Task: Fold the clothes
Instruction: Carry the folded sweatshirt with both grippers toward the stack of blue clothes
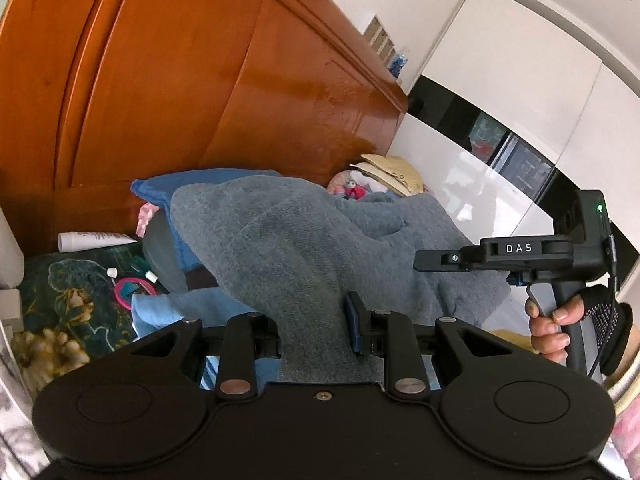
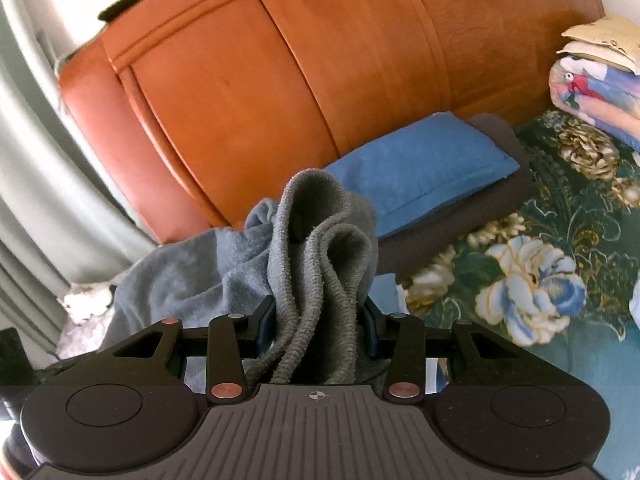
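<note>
Looking through left wrist view: I see my left tongs point(image 1: 316, 330) closed on a fold of the grey-blue fleecy garment point(image 1: 280, 240), which fills the gap between the fingers.
Garment, left view: it rises from the tongs in a hump and drapes away to the right over the bed.
Right tongs, seen from the left: the black tool marked DAS point(image 1: 432, 260) reaches in from the right edge, its tip over the same grey cloth; from here I cannot tell how its fingers stand.
Hand: a person's hand point(image 1: 554, 322) grips that tool's handle at the right edge.
Behind: a glossy orange-brown wooden headboard point(image 1: 180, 80), with a blue rectangular pillow point(image 1: 160, 188) against it.
Left side of bed: a white tube point(image 1: 96, 240) and a pink round item point(image 1: 130, 288) lie on the dark green floral bedspread point(image 1: 60, 292).

Right wrist view: my right tongs point(image 2: 318, 328) pinch a bunched, ribbed grey edge of the garment point(image 2: 320, 248), several folds thick, so the fingers stand partly apart around it.
Garment, right view: the rest trails down to the left.
Beyond: the blue pillow point(image 2: 420, 168) lies on a dark brown folded cushion point(image 2: 460, 220), both against the headboard point(image 2: 280, 80).
Right corner: a stack of folded patterned quilts point(image 2: 596, 80) sits on the bedspread point(image 2: 560, 220).
</note>
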